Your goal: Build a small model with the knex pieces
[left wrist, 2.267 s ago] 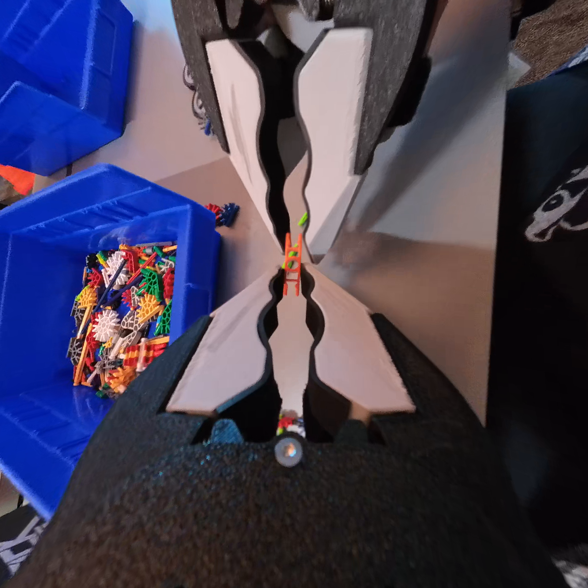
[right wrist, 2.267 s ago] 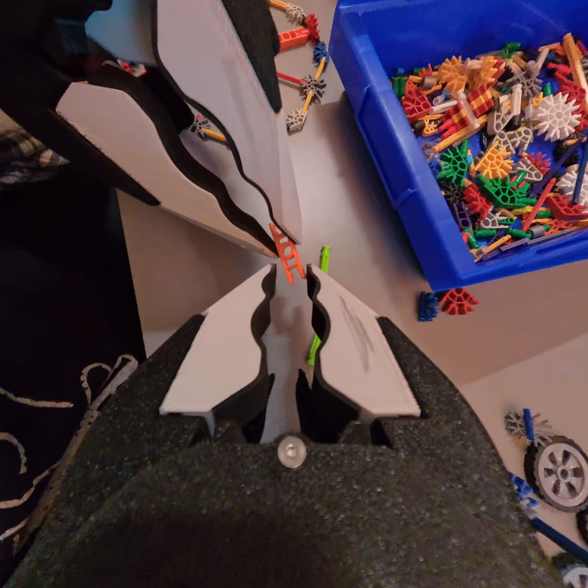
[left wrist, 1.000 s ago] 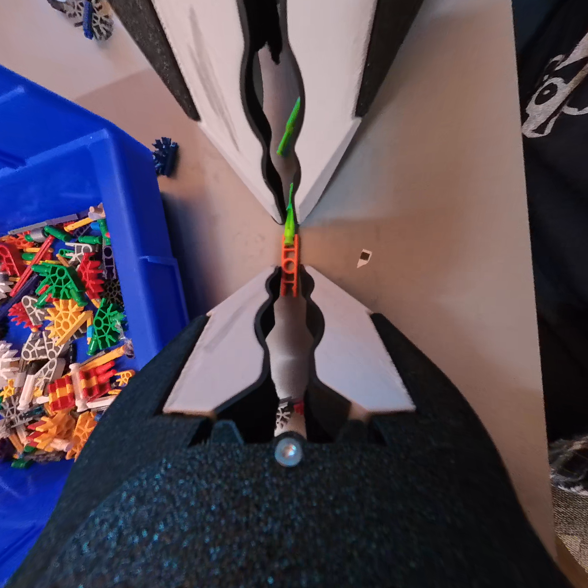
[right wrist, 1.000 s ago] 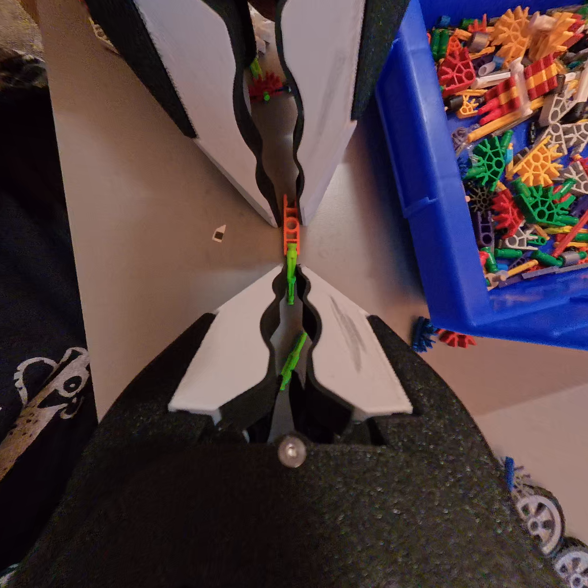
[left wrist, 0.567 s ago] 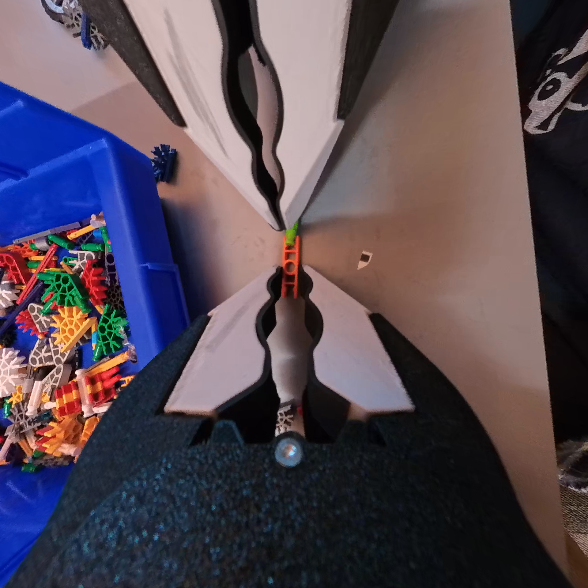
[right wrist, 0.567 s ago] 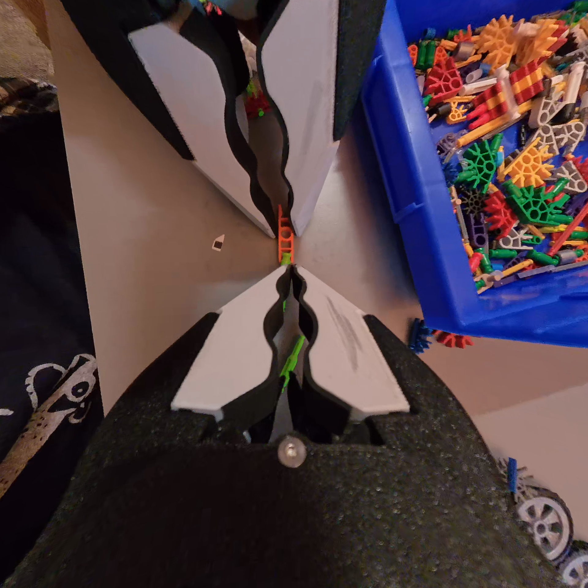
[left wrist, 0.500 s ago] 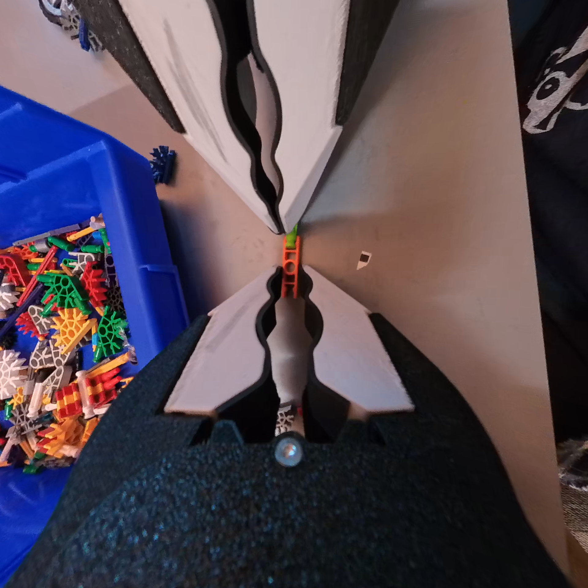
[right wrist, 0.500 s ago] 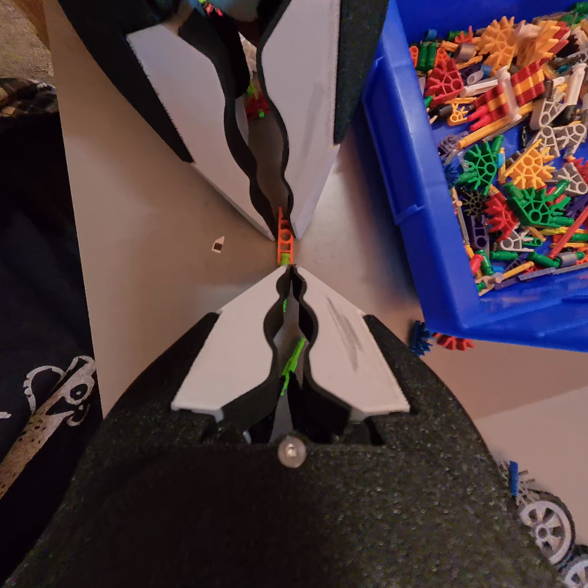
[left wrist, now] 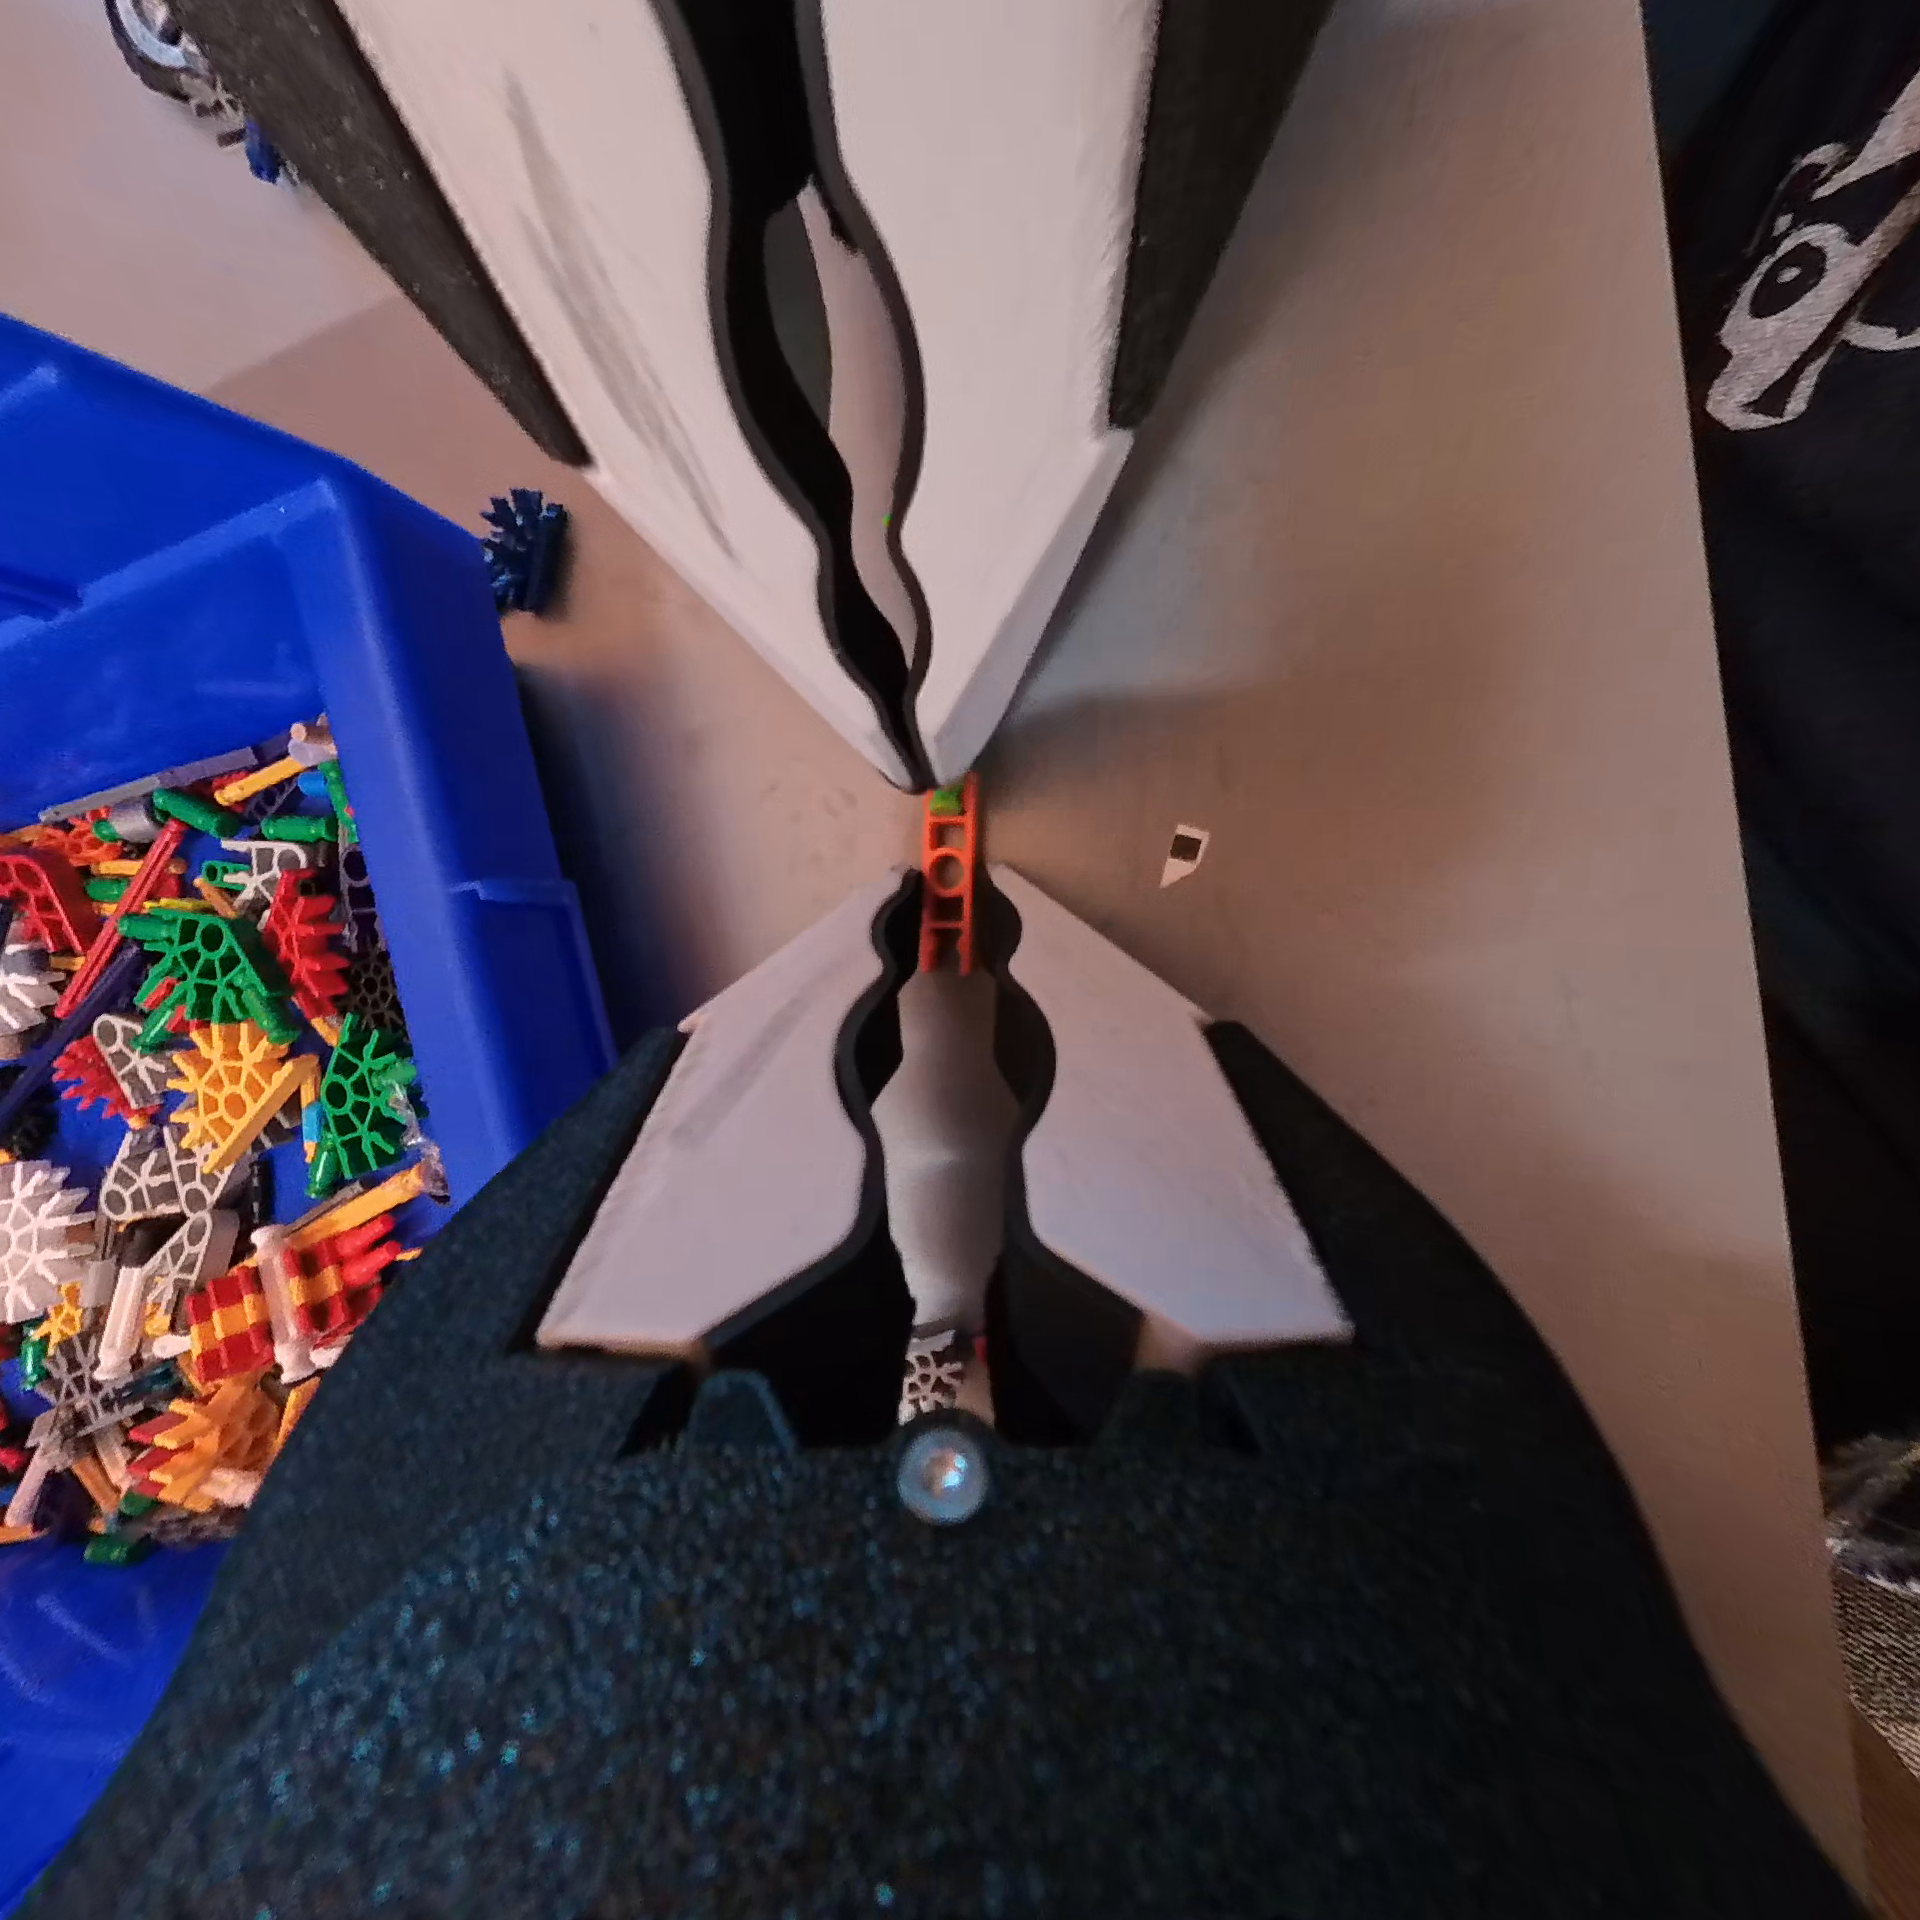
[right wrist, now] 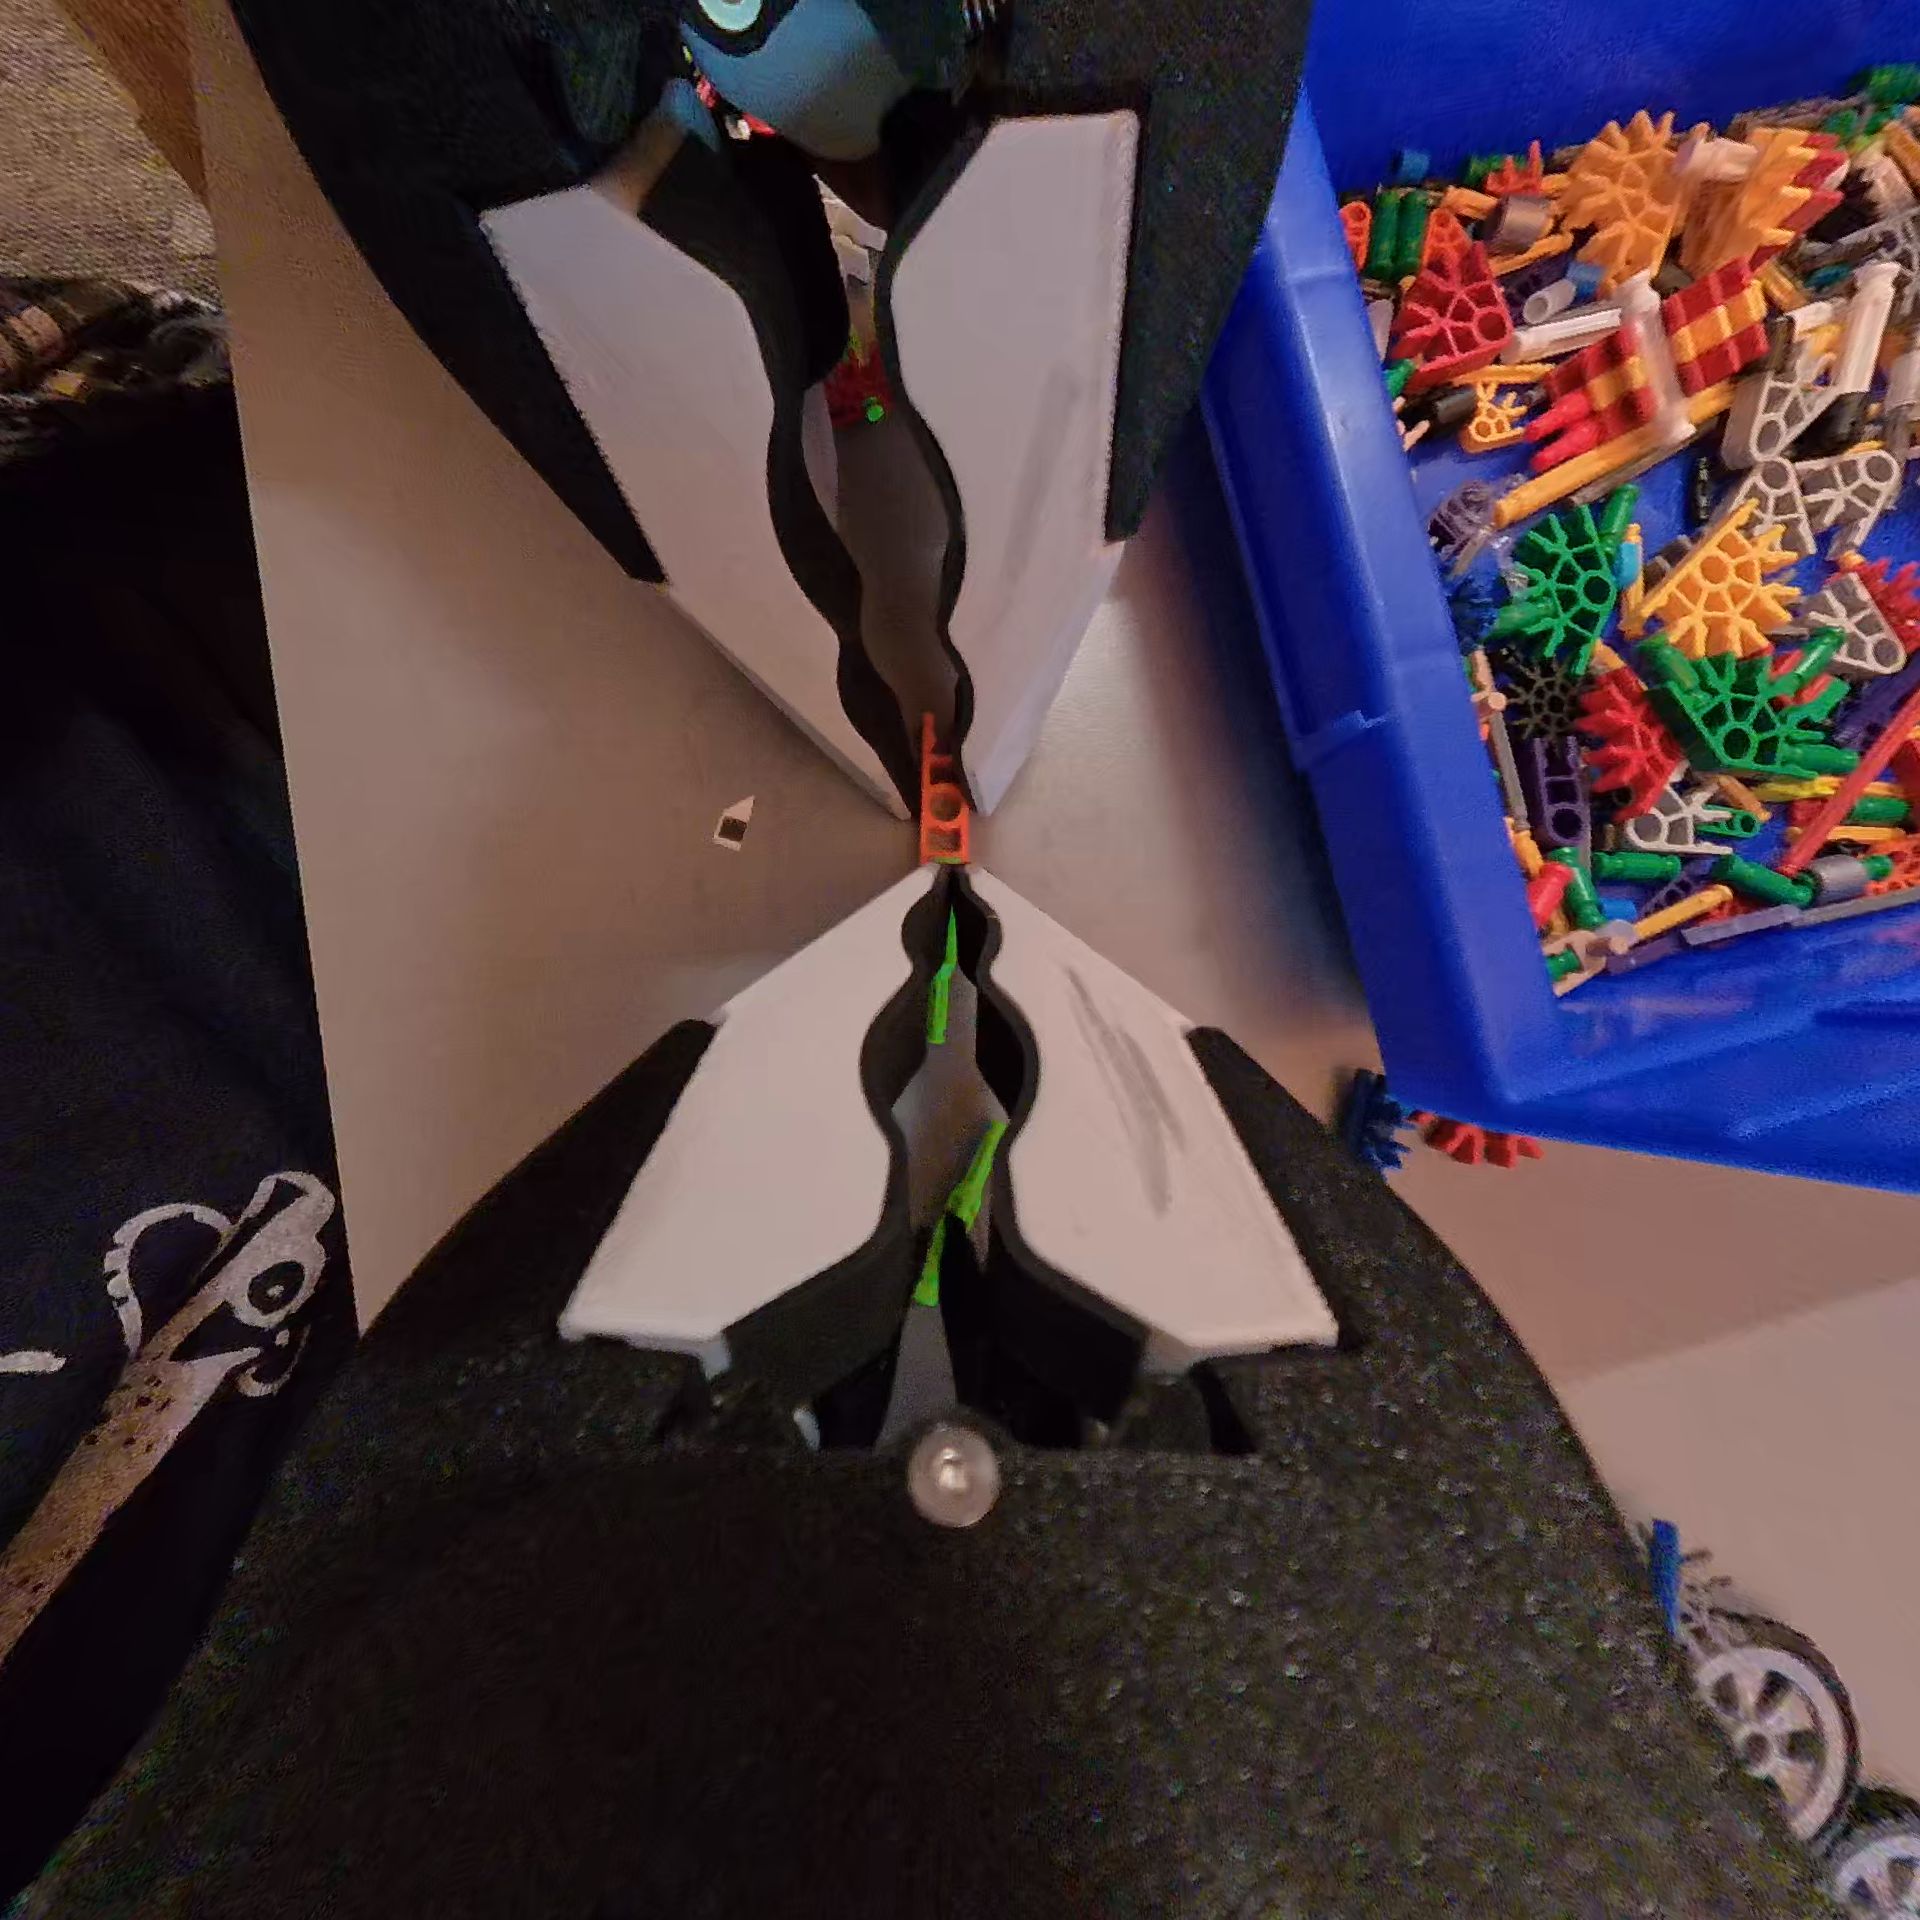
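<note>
A: Above the table (left wrist: 1403, 727), your left gripper (left wrist: 948, 914) clamps the orange connector (left wrist: 948, 883).

B: And your right gripper (right wrist: 951, 883), clenched on the green rod (right wrist: 940, 977), has pushed it in — tips now nearly meet.

left gripper (left wrist: 948, 914) tip to tip with right gripper (right wrist: 948, 883), small orange plastic connector (left wrist: 948, 883) between; blue plastic bin (left wrist: 312, 665) of parts left of them on table (left wrist: 1351, 727).

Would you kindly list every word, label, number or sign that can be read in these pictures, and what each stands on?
None can be read.
Dark garment: a white drawing, no letters visible.
Small white scrap on the table: a dark square, no writing.
Blue bin and its toy pieces: no lettering visible.
</note>
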Demonstrator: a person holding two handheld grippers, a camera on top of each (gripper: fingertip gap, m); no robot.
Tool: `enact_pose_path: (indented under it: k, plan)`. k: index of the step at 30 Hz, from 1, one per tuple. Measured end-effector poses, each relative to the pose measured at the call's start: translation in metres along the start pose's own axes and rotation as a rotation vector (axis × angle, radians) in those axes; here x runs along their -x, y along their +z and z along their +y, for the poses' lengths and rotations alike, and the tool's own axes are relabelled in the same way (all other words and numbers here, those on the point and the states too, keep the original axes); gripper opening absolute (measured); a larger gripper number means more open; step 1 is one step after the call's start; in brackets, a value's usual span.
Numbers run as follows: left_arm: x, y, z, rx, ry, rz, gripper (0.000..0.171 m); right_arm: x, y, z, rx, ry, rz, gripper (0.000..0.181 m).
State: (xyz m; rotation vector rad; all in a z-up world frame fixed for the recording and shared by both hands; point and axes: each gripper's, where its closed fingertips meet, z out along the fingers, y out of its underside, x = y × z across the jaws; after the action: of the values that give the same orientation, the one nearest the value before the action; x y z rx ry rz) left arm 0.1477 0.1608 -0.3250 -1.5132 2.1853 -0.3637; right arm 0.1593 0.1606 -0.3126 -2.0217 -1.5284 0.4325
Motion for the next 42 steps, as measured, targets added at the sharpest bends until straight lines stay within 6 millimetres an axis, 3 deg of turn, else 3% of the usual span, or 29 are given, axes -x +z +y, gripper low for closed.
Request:
enact_pose_path:
  k: [26, 29, 31, 33, 36, 39, 42]
  plan:
    - [-0.002, -0.001, 0.0, -0.08, -0.012, -0.009, 0.009, 0.003, 0.008, 0.003, 0.14, 0.017, -0.047, 0.0]
    - [0.003, -0.003, 0.001, -0.083, -0.029, -0.023, 0.011, -0.004, 0.003, 0.005, 0.109, 0.113, -0.054, 0.0]
    - [0.002, -0.009, -0.003, -0.114, -0.054, -0.017, 0.024, -0.01, -0.011, 0.002, 0.066, 0.113, -0.006, 0.002]
    - [0.003, -0.019, -0.004, -0.133, -0.064, -0.048, 0.024, -0.009, -0.03, -0.009, -0.017, 0.132, -0.004, 0.0]
    - [0.007, -0.038, 0.003, -0.132, -0.089, -0.112, 0.024, -0.014, -0.049, -0.009, -0.044, 0.166, 0.027, 0.002]
    - [0.015, -0.07, 0.014, -0.157, -0.139, -0.235, 0.026, -0.022, -0.06, -0.016, -0.085, 0.17, 0.114, 0.012]
    - [0.025, -0.107, 0.026, -0.219, -0.184, -0.37, 0.033, -0.032, -0.068, -0.037, -0.169, 0.166, 0.219, 0.021]
